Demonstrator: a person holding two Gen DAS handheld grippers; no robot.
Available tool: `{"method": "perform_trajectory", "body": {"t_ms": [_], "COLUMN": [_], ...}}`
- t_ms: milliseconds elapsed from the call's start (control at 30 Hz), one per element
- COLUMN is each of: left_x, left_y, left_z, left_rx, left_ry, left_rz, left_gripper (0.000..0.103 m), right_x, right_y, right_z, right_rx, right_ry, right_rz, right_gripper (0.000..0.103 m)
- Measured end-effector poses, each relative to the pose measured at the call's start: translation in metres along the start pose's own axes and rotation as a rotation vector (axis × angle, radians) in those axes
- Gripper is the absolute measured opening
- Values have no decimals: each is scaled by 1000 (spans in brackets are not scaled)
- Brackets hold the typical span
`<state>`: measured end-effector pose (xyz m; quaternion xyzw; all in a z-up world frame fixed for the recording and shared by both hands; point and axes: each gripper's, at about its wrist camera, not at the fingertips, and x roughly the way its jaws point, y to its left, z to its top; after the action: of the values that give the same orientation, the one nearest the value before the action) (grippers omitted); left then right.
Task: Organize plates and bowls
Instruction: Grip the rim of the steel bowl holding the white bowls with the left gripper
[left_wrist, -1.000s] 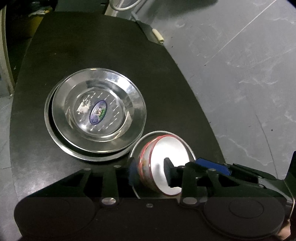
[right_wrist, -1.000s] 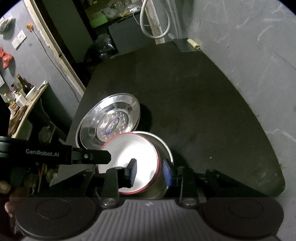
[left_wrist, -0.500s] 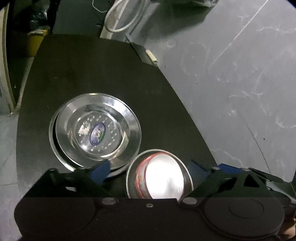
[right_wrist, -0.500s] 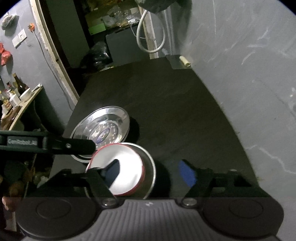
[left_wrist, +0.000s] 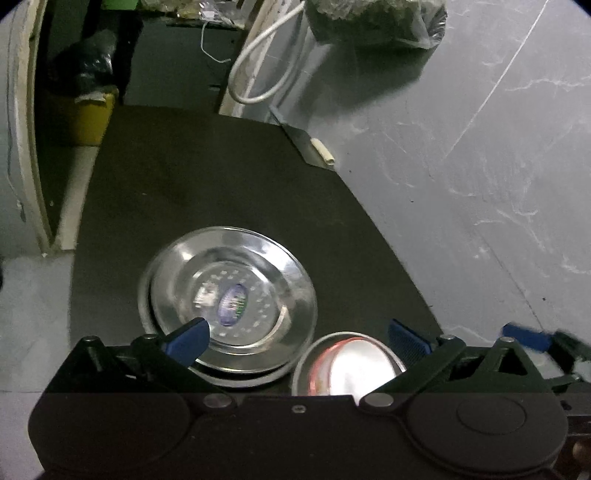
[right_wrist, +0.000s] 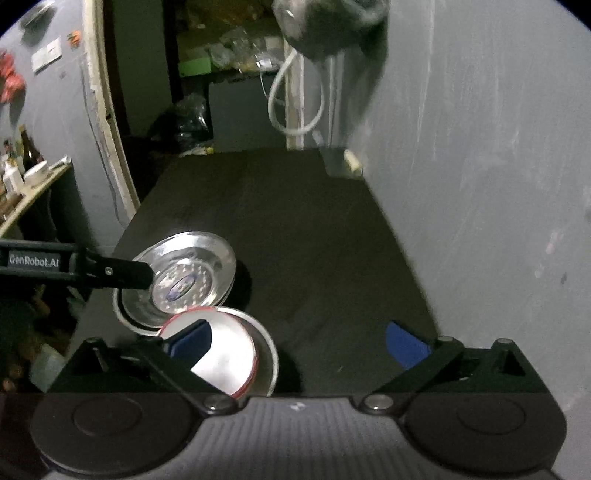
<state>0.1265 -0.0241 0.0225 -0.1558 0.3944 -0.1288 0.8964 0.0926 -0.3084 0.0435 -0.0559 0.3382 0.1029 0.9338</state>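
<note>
Two stacked steel plates (left_wrist: 229, 299) (right_wrist: 184, 280) lie on the black table (left_wrist: 221, 184) (right_wrist: 295, 221). Beside them a red-rimmed bowl (left_wrist: 351, 369) (right_wrist: 225, 354) sits nested inside a steel bowl (left_wrist: 306, 365) (right_wrist: 267, 354). My left gripper (left_wrist: 297, 338) hangs just above and short of the bowls; its jaws are opening, spread wide, and touch nothing. My right gripper (right_wrist: 299, 343) is also opening, with its left pad over the bowl's mouth but off it. Its blue pad (left_wrist: 528, 338) shows at the right of the left wrist view.
A grey wall (left_wrist: 480, 147) runs along the table's right edge. A small cream object (left_wrist: 321, 151) lies at the far right corner. Behind the table are a white hose (left_wrist: 258, 74), a yellow bin (left_wrist: 88, 114) and a hanging bag (left_wrist: 373, 22). A cluttered shelf (right_wrist: 26, 181) stands left.
Both grippers let go of the red-rimmed bowl, opened wide and lifted back. The bowl stays nested in the steel bowl beside the plates.
</note>
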Motion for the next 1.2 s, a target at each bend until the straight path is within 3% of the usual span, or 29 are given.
{"method": "perform_trajectory", "body": {"t_ms": [133, 333, 500, 733, 1000, 1200], "left_x": [-15, -45, -61, -66, -43, -9], "left_y": [9, 16, 20, 30, 20, 4], "left_z": [2, 7, 7, -15, -34, -27], "left_rx": [2, 41, 95, 97, 102, 106], "left_ry": [-19, -67, -59, -11, 101, 190], "left_rz": [23, 63, 91, 69, 47, 115], "left_gripper": [102, 102, 102, 102, 102, 102], "right_x": [-6, -8, -8, -3, 4, 35], "right_y": [8, 9, 11, 20, 14, -10], "right_z": [2, 7, 9, -3, -19, -23], "right_rx": [-31, 34, 93, 107, 94, 104], "right_ry": [-30, -77, -101, -14, 125, 215], "right_rz": [-47, -60, -57, -61, -107, -63], "right_gripper": [103, 103, 103, 103, 103, 103]}}
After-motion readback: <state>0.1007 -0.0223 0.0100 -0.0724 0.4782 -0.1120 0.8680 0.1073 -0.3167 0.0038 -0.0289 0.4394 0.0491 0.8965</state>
